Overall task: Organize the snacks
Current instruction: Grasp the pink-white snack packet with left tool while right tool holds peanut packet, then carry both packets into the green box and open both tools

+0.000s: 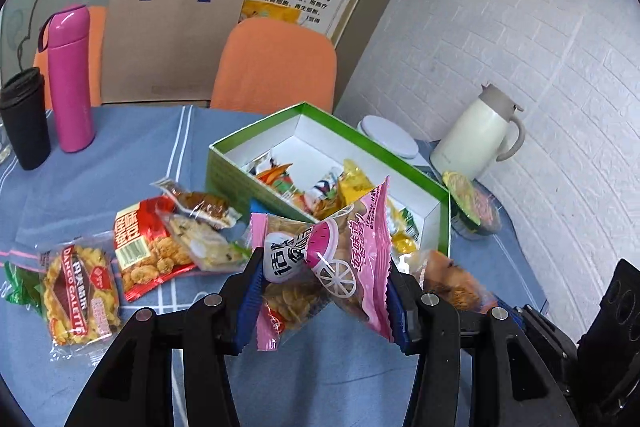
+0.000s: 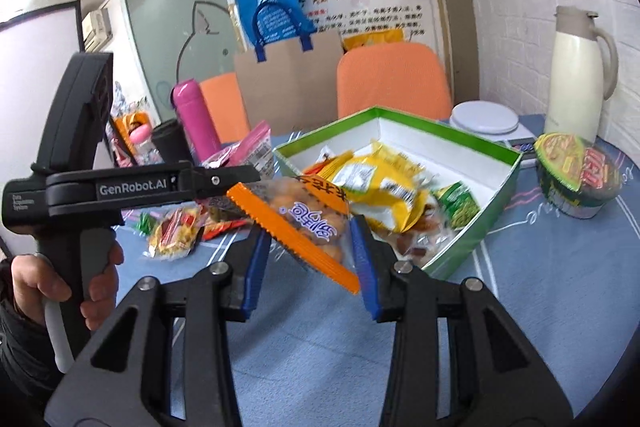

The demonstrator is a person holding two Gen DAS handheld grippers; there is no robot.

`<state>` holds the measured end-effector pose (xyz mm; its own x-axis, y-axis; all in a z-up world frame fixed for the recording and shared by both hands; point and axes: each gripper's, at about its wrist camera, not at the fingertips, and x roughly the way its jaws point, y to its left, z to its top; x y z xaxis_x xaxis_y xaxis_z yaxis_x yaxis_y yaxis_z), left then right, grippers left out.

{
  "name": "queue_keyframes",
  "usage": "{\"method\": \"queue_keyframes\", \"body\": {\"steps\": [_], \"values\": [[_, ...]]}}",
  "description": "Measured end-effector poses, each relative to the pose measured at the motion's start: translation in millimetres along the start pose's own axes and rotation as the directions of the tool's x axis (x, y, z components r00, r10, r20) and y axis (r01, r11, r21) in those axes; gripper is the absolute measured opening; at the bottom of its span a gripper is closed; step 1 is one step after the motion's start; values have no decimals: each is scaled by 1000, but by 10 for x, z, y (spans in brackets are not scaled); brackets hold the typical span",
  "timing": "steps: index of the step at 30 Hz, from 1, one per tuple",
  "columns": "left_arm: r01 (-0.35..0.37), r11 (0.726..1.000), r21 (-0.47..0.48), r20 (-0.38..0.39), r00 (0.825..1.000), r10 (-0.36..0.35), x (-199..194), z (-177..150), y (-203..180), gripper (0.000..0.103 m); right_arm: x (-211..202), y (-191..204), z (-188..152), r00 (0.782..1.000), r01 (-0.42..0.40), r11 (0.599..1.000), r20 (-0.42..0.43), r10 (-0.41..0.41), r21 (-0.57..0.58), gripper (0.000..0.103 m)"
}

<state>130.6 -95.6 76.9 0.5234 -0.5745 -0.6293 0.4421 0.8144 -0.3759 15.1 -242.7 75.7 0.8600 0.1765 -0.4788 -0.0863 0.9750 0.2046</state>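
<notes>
My left gripper is shut on a pink snack packet with a watermelon print, held just in front of the green box. My right gripper is shut on an orange-edged clear snack packet, lifted near the green box. The box holds several wrapped snacks, among them a yellow bag. Loose on the blue cloth lie a yellow galette packet, a red packet and a clear packet. The left gripper's body shows in the right wrist view, held by a hand.
A pink flask and black cup stand at the far left. A cream jug, a white scale and a noodle bowl sit right of the box. Orange chairs and a cardboard bag stand behind.
</notes>
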Motion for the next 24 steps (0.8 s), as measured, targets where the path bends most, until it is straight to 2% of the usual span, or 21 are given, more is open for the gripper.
{"method": "queue_keyframes", "body": {"steps": [5, 11, 20, 24], "values": [[13, 1000, 23, 2, 1000, -13, 137, 132, -158, 53, -8, -228, 113, 996, 76, 996, 49, -78, 52, 43], [10, 997, 75, -10, 1000, -10, 422, 289, -353, 53, 78, -464, 190, 990, 127, 988, 57, -132, 83, 43], [6, 994, 109, -64, 998, 1, 947, 386, -463, 53, 430, -703, 227, 989, 145, 985, 12, -146, 89, 43], [-13, 993, 119, -56, 998, 19, 1091, 451, -452, 53, 570, -806, 231, 988, 157, 983, -8, -157, 97, 43]]}}
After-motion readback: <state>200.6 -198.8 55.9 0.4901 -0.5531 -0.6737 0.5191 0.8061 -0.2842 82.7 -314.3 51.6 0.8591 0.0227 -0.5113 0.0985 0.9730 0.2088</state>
